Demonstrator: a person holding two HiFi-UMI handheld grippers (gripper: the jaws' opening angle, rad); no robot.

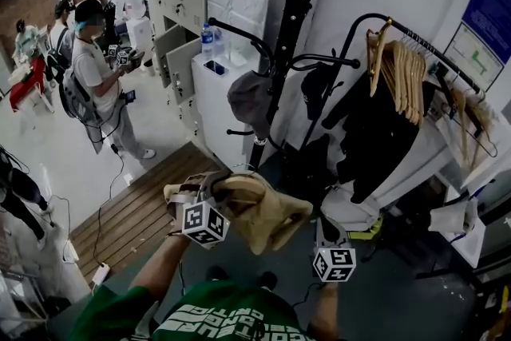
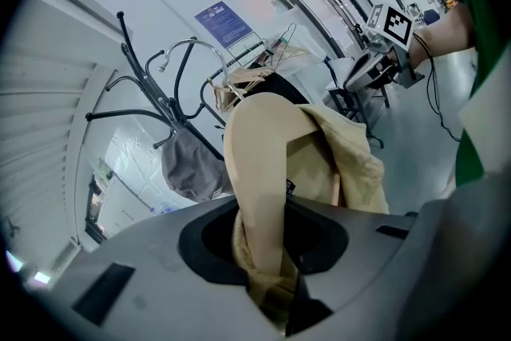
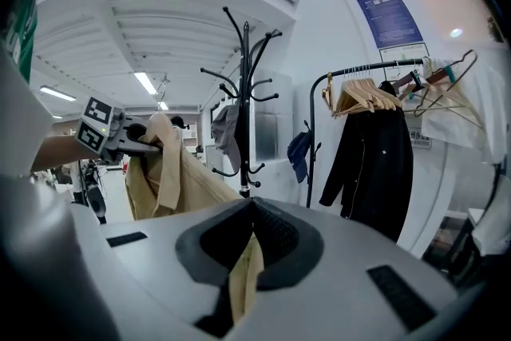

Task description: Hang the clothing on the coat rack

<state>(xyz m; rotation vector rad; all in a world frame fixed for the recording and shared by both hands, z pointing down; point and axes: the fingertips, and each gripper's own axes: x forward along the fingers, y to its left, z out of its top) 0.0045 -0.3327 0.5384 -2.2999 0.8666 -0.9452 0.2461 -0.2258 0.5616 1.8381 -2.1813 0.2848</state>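
Note:
A tan garment (image 1: 263, 213) hangs bunched between my two grippers, in front of the black coat rack (image 1: 289, 52). My left gripper (image 1: 211, 196) is shut on a thick fold of its cloth (image 2: 267, 196), held up at the garment's left. My right gripper (image 1: 323, 234) is lower and to the right, shut on a thin edge of the same tan cloth (image 3: 243, 287). In the right gripper view the coat rack (image 3: 246, 100) stands straight ahead, and the rest of the garment (image 3: 172, 180) droops from my left gripper at the left.
A grey garment (image 1: 249, 98) and a dark blue one (image 1: 318, 92) hang on the rack's hooks. To the right, a clothes rail carries wooden hangers (image 1: 403, 72) and a black coat (image 1: 375, 132). White lockers (image 1: 180, 20) stand behind. A person (image 1: 96, 68) stands far left.

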